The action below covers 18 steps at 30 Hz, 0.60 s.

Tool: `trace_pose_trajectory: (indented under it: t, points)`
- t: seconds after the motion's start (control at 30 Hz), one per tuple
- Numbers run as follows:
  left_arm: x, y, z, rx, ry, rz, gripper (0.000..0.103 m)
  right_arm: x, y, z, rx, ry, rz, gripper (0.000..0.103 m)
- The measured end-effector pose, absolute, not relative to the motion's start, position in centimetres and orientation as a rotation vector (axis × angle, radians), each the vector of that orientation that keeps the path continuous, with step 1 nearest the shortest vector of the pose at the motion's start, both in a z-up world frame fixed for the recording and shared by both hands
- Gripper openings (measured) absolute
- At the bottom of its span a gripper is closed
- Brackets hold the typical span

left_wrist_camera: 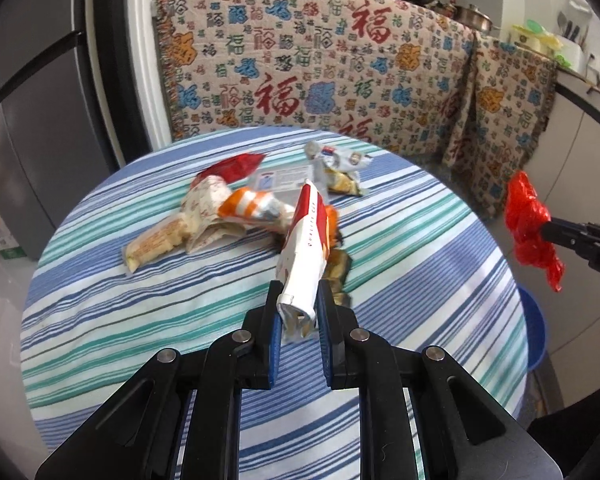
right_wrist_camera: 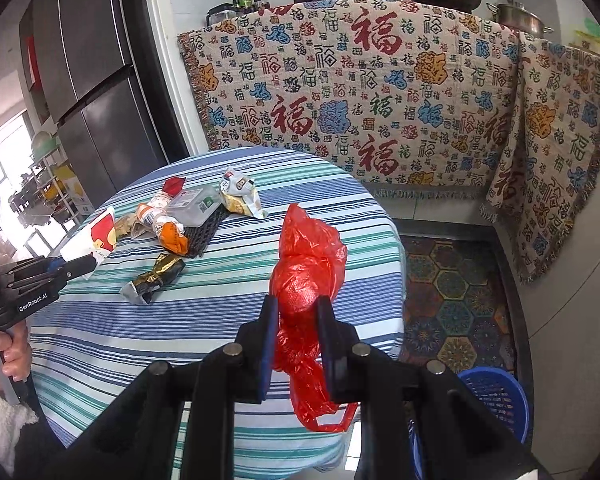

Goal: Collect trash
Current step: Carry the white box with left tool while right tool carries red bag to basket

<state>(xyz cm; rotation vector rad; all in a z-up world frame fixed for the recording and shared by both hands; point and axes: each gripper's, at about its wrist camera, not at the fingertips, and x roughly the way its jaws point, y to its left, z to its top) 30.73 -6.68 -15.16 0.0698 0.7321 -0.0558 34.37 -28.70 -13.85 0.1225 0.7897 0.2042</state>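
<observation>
The left gripper (left_wrist_camera: 298, 312) clamps the red-and-white wrapper (left_wrist_camera: 306, 248), its long axis running toward twelve o'clock above the striped table (left_wrist_camera: 100, 320). At three o'clock, the right gripper (right_wrist_camera: 298, 320) pinches the red plastic bag (right_wrist_camera: 308, 280), nearer the blue basket (right_wrist_camera: 496, 396).

Red bag (right_wrist_camera: 308, 276) — blue-green striped tablecloth (left_wrist_camera: 140, 320)

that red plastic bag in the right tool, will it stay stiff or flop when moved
The red plastic bag will probably flop: it is crumpled thin film, and its handle loop dangles below the right tool. It likely weighs little and may slip, since only bunched film is pinched.
</observation>
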Motion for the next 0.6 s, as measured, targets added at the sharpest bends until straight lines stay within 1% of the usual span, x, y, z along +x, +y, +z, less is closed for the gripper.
trace_pose_trajectory:
  t: [0.3,0.6]
  points:
    - [32.5,-18.2,-14.2,0.063,0.743,-0.285,0.015,31.5,-35.9,-13.6,0.179,0.784,0.076,0.02]
    - [34.0,-31.5,-16.3,0.109,0.781,-0.492,0.016,27.5,-46.8,-16.4,0.289,0.844,-0.129,0.02]
